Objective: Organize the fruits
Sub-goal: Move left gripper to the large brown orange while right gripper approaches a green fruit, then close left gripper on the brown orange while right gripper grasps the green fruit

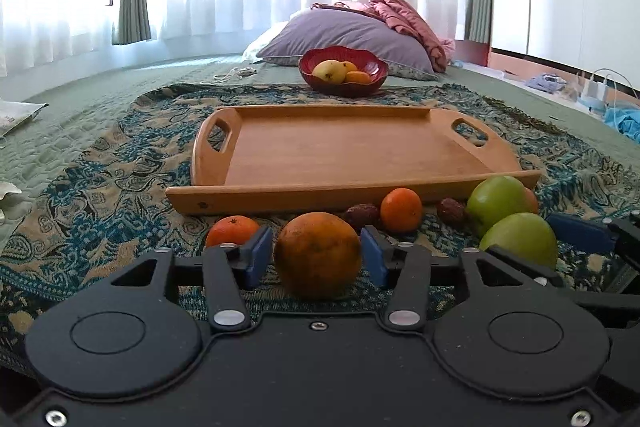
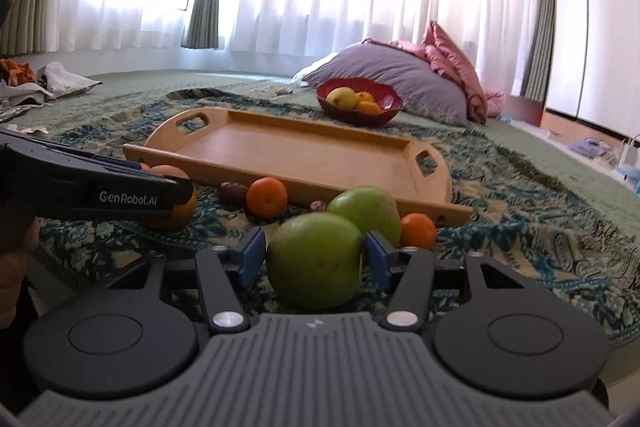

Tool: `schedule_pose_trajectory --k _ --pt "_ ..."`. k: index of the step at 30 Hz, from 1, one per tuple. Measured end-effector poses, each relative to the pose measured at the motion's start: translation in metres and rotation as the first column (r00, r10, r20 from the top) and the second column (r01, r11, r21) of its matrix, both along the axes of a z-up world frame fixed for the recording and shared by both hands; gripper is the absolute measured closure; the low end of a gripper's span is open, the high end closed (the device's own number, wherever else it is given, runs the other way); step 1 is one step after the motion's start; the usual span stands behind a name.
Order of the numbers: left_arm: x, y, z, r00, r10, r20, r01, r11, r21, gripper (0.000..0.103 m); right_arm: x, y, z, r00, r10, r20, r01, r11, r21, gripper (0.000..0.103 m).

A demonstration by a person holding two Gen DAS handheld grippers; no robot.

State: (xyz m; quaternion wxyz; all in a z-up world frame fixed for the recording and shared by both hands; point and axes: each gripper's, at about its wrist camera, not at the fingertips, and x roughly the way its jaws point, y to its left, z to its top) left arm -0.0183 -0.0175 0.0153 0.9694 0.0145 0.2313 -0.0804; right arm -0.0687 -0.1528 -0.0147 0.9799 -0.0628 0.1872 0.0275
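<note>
My left gripper (image 1: 318,253) is shut on a large orange (image 1: 318,255) resting on the patterned blanket. My right gripper (image 2: 316,257) is shut on a green apple (image 2: 314,259), also on the blanket. A second green apple (image 2: 366,211) lies just behind it. Small tangerines (image 1: 401,209) (image 1: 233,231) (image 2: 418,230) and dark dates (image 1: 362,215) (image 1: 451,211) lie in front of an empty wooden tray (image 1: 344,155) (image 2: 304,151). A red bowl (image 1: 344,71) (image 2: 359,101) with yellow and orange fruit stands beyond the tray.
A purple pillow (image 1: 348,35) and pink quilt (image 1: 404,15) lie behind the bowl. Papers and bags (image 2: 60,83) lie at the left edge of the bed. Cables and clutter (image 1: 600,91) sit at the right. White curtains hang at the back.
</note>
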Motion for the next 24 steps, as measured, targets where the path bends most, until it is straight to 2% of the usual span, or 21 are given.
schedule_pose_trajectory --k 3,8,18,19,20,21,24 --pt "0.003 0.001 -0.003 1.0 0.011 -0.013 -0.011 1.0 -0.007 0.047 0.002 0.001 0.001 1.0 -0.003 0.02 0.003 1.0 -0.011 0.034" --pt "0.005 0.002 -0.009 1.0 0.013 -0.023 -0.014 1.0 -0.009 0.047 0.003 0.002 -0.004 1.0 -0.009 0.011 0.009 1.0 -0.017 0.032" --pt "0.014 -0.007 -0.013 1.0 -0.002 0.011 0.001 1.0 0.028 0.047 0.014 -0.005 -0.014 0.999 -0.014 -0.049 0.016 0.999 0.046 0.032" --pt "0.015 -0.008 -0.013 1.0 -0.003 0.016 0.002 0.999 0.033 0.048 0.015 -0.006 -0.015 0.999 -0.013 -0.05 0.015 0.999 0.048 0.035" --pt "0.015 -0.009 -0.013 1.0 0.0 0.02 0.0 0.999 0.039 0.049 0.015 -0.006 -0.015 0.999 -0.011 -0.051 0.014 0.999 0.053 0.042" --pt "0.015 -0.01 -0.013 1.0 0.007 0.028 -0.008 0.999 0.047 0.057 0.017 -0.008 -0.014 0.999 -0.011 -0.05 0.014 0.998 0.06 0.044" --pt "0.015 -0.01 -0.01 0.999 0.011 0.036 -0.013 0.998 0.054 0.058 0.017 -0.01 -0.011 0.999 -0.009 -0.048 0.013 0.996 0.083 0.045"
